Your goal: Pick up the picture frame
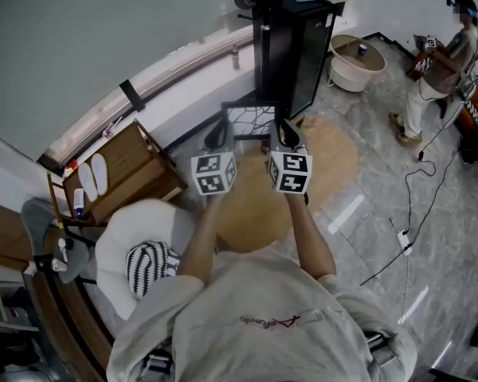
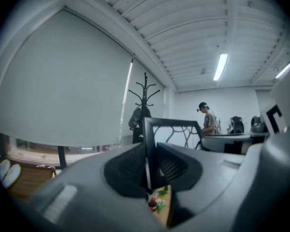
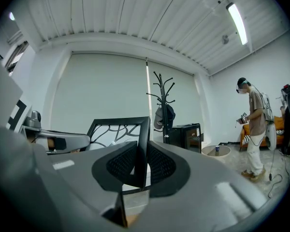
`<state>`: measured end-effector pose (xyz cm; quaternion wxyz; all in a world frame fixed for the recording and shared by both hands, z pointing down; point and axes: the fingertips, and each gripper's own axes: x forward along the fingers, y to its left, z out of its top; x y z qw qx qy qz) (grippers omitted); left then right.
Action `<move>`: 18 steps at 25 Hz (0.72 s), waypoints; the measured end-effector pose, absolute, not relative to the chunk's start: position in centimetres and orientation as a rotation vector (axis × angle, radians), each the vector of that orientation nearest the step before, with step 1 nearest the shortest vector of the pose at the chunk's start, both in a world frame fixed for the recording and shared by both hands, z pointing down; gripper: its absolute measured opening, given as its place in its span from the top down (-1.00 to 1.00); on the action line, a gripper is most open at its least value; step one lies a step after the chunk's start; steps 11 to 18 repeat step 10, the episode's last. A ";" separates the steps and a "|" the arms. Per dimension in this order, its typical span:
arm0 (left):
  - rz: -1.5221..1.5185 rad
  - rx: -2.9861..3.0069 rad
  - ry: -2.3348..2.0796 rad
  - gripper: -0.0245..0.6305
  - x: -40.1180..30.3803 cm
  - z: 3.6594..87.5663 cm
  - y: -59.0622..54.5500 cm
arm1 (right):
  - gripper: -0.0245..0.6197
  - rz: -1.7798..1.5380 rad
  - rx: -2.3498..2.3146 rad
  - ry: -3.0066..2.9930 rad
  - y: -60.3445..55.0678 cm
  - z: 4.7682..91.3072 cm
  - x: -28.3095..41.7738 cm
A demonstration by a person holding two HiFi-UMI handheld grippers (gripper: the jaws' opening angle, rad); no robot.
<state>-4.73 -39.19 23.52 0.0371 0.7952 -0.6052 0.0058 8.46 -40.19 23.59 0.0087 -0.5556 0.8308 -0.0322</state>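
Frame (image 1: 253,118) is off the round worktop (image 1: 334,161), held upright in the air over the worktop's far edge as the head view shows it; it has a black border and a branch-pattern panel. Left tool (image 1: 217,136) is clamped on the frame's left side, jaws narrow, pads pinching the thin bar. In the left gripper view the frame (image 2: 147,149) rises straight up from between the jaws. Right tool (image 1: 289,132) grips the right side the same way, jaws narrow and pressed on the bar, with the frame (image 3: 144,149) standing between them in the right gripper view. Both tools point level, side by side above the worktop. Judging from the frame hanging clear of the worktop, the pick-up looks basically done.

Risks from here:
- Each grip is only on a slim edge, so a small loosening on either side could let the frame pivot on the other tool or drop onto the worktop.
- Two hands share one rigid thing, so if they drift apart, squeeze together or tilt unevenly, the frame could rack or pop out of a pad.
- A black cabinet (image 1: 295,54) stands just beyond the worktop's far edge, so pushing forward could knock the frame's top against it.
- The panel may be fragile, but I cannot tell what it is made of.
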 end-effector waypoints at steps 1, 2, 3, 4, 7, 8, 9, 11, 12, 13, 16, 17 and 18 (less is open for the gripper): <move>0.017 2.440 -1.858 0.71 -4.7 23.5 -39.1 | 0.70 -0.099 -1.735 2.597 -40.1 23.5 8.5; 0.016 2.440 -1.858 0.71 -4.7 23.5 -39.1 | 0.70 -0.098 -1.734 2.599 -40.1 23.5 8.5; 0.016 2.438 -1.857 0.71 -4.7 23.6 -39.0 | 0.70 -0.099 -1.734 2.602 -40.0 23.6 8.4; 0.016 2.435 -1.855 0.71 -4.8 23.8 -39.0 | 0.70 -0.103 -1.734 2.605 -40.0 23.8 8.4; 0.019 2.429 -1.855 0.70 -4.7 24.4 -38.6 | 0.70 -0.110 -1.731 2.612 -39.6 24.3 8.5; 0.020 2.428 -1.856 0.71 -4.7 24.4 -38.5 | 0.70 -0.110 -1.729 2.614 -39.5 24.4 8.5; 0.021 2.428 -1.857 0.70 -4.7 24.4 -38.4 | 0.70 -0.109 -1.727 2.616 -39.4 24.4 8.5; 0.021 2.428 -1.859 0.71 -4.6 24.5 -38.3 | 0.70 -0.108 -1.725 2.618 -39.3 24.4 8.5; 0.021 2.428 -1.859 0.71 -4.6 24.5 -38.3 | 0.70 -0.108 -1.725 2.618 -39.3 24.4 8.5; 0.021 2.428 -1.859 0.71 -4.6 24.5 -38.3 | 0.70 -0.108 -1.725 2.618 -39.3 24.4 8.5; 0.021 2.428 -1.859 0.71 -4.6 24.5 -38.3 | 0.70 -0.108 -1.725 2.618 -39.3 24.4 8.5; 0.021 2.428 -1.859 0.71 -4.6 24.5 -38.3 | 0.70 -0.108 -1.725 2.618 -39.3 24.4 8.5; 0.021 2.428 -1.859 0.71 -4.6 24.5 -38.3 | 0.70 -0.108 -1.725 2.618 -39.3 24.4 8.5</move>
